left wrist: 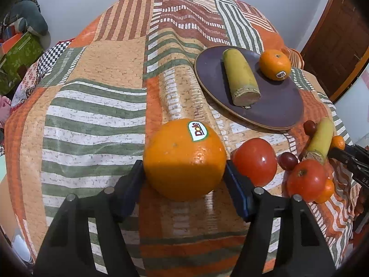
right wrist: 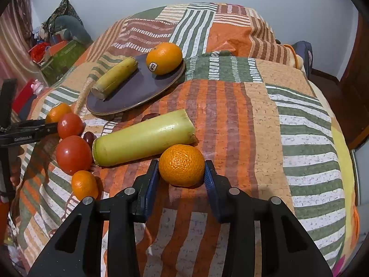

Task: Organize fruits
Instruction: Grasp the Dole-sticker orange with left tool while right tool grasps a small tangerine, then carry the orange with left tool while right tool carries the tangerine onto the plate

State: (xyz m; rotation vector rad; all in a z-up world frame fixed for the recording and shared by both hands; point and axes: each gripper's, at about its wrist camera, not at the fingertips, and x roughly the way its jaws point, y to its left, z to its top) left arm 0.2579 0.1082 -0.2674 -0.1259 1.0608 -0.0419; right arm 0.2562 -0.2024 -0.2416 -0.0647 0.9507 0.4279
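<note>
Pressing in from both sides, the left gripper (left wrist: 184,173) clamps its blue pads on a big stickered orange (left wrist: 184,159) sitting on the patchwork bedspread (left wrist: 92,115). The right gripper (right wrist: 181,173) has a small mandarin (right wrist: 181,165) between its fingers, pads touching or nearly so. Just beyond lies a pale green stalk (right wrist: 143,137); farther off, a purple plate (right wrist: 138,92) holds another orange (right wrist: 164,58).

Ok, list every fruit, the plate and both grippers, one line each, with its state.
Left hand-held gripper: shut on big orange.
Big orange: gripped, Dole sticker up.
Right hand-held gripper: shut on mandarin.
Mandarin: between the fingers.
Plate: holds cut banana and stickered orange.
Cut banana: lying on plate.
Stickered orange: on plate.
Long banana piece: lying on cloth.
Tomatoes: on cloth.
</note>
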